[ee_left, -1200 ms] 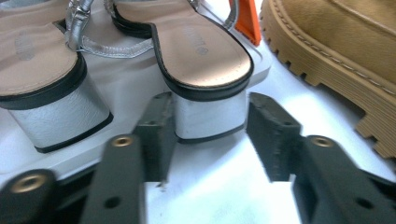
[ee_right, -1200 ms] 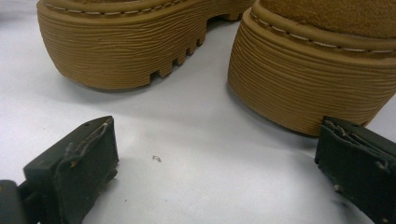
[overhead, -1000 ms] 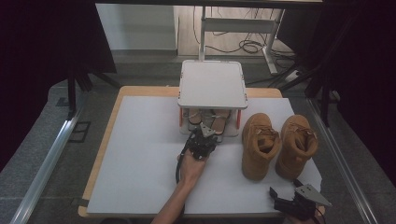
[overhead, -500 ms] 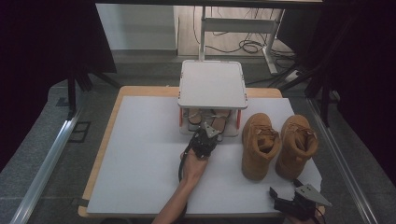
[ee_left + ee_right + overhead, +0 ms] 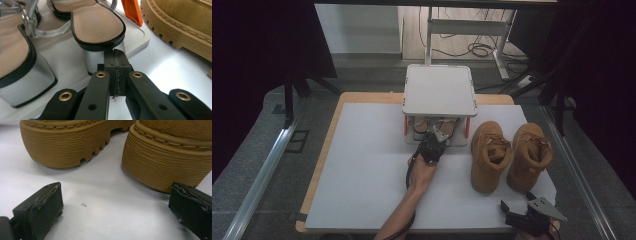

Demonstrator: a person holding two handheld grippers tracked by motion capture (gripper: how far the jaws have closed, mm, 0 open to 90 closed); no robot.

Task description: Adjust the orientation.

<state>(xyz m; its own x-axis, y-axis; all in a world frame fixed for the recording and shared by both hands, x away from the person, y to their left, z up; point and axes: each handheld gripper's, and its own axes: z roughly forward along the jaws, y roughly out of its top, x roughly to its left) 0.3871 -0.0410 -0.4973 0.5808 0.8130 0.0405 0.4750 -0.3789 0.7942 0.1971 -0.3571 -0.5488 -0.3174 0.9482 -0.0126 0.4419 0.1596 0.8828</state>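
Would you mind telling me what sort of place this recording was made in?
Probably a lab or workshop set up for recording. A white table stands among dark curtains, with loose cables on the floor behind, and a small shoe rack with sandals beside boots.

My high view looks forward and down on the whole worktop [image 5: 362, 165]. My left gripper view sits very close to the sandal heel [image 5: 96, 58]. My right gripper view looks low at the boots [image 5: 75, 142], which the high view shares.
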